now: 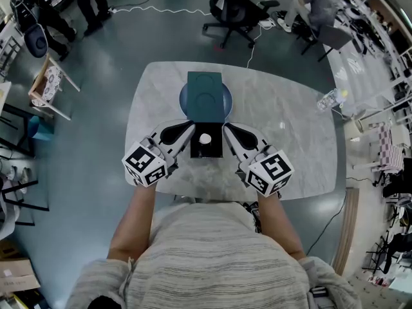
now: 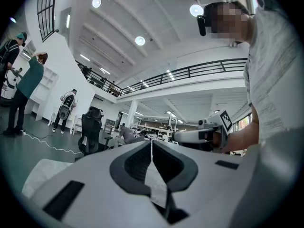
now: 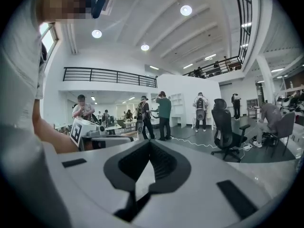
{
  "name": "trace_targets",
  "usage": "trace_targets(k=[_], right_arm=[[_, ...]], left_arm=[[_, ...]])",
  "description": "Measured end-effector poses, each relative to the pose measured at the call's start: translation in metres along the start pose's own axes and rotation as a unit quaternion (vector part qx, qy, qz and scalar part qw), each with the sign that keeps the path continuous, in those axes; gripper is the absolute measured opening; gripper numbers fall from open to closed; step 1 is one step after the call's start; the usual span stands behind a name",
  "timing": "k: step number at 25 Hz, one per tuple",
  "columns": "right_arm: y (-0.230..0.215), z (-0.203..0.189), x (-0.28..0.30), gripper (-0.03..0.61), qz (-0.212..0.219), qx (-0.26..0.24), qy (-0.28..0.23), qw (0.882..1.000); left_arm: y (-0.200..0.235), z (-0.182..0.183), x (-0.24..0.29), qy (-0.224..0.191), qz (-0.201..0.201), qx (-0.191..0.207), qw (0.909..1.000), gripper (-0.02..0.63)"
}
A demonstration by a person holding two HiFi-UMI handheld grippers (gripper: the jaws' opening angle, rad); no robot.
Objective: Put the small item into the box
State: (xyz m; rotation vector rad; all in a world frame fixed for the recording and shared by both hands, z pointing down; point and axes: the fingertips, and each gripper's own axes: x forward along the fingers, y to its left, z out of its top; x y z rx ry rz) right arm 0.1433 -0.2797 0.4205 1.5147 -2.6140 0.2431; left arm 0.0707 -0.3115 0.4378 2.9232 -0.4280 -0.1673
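Note:
In the head view a small black box [image 1: 196, 152] lies open on the marble table [image 1: 290, 153], its dark teal lid [image 1: 205, 94] laid back over a round blue-grey plate [image 1: 226, 103]. A small white item [image 1: 205, 138] rests inside the box. My left gripper [image 1: 191, 127] lies on the table against the box's left side, jaws shut and empty. My right gripper [image 1: 224, 127] lies against the box's right side, also shut with nothing between its jaws. Both gripper views look up and across the room: left gripper [image 2: 151, 144], right gripper [image 3: 150, 144]. Neither one shows the box.
A clear plastic object [image 1: 328, 100] sits at the table's right edge. A black office chair [image 1: 235, 11] stands beyond the far edge, and people stand at the top left [image 1: 38, 11]. The person's forearms reach over the near table edge.

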Motion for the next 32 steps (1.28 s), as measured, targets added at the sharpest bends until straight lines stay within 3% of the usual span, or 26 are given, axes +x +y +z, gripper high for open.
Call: trace_targets(k=[32], right_arm=[[0.002, -0.002, -0.0102, 0.018, -0.003, -0.017, -0.004, 1.0]], left_arm=[[-0.0026, -0.003, 0.0036, -0.008, 0.004, -0.005, 1.0, 0.021]])
